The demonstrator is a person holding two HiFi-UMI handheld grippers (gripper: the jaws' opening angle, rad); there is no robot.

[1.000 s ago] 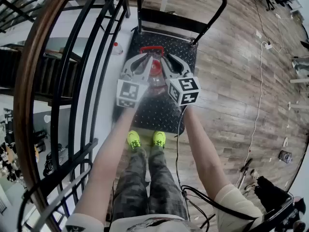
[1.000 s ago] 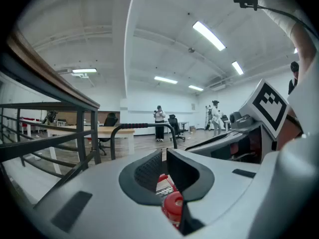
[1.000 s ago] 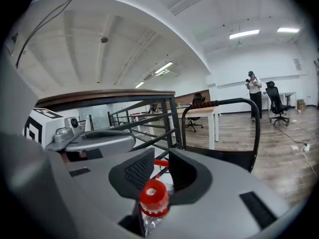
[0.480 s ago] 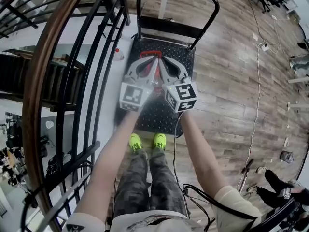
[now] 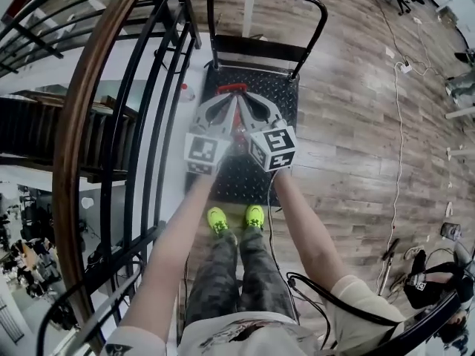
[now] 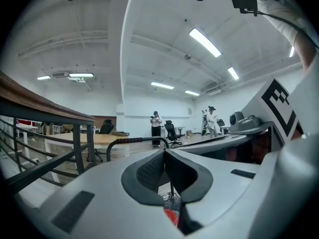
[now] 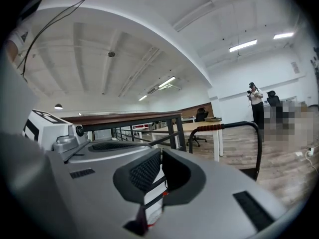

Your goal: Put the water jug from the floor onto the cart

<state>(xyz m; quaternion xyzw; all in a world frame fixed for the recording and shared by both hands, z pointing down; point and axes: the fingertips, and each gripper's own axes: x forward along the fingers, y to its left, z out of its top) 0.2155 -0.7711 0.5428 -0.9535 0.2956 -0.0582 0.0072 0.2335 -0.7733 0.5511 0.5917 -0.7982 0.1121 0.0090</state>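
A black railing with a wooden handrail (image 5: 80, 124) runs down the left side of the head view, with a lower level showing through its bars. Just to its right, the left claw (image 5: 232, 102) hovers above the cart (image 5: 280, 99). Its own view shows the two ribbed pads pressed together at the tips with nothing pinched between them. The water jug (image 5: 231, 89) stands on the cart's black studded deck, in the far half toward the push-handle edge and nearer the left edge. The claws cover most of it. Its red carry handle peeks out just past their tips, and a bit of red cap shows between the two claw bodies. In the left gripper view, the clear top and red cap appear below the closed pads. The right claw (image 5: 246, 101) sits just beside the left one, tips nearly meeting it, and its pads are likewise pressed together and empty. The person's neon-yellow shoes (image 5: 236, 217) stand at the cart's near edge. To the right lies bare wooden floor (image 5: 349, 147), with a thin white cable (image 5: 401, 117) trailing across it.
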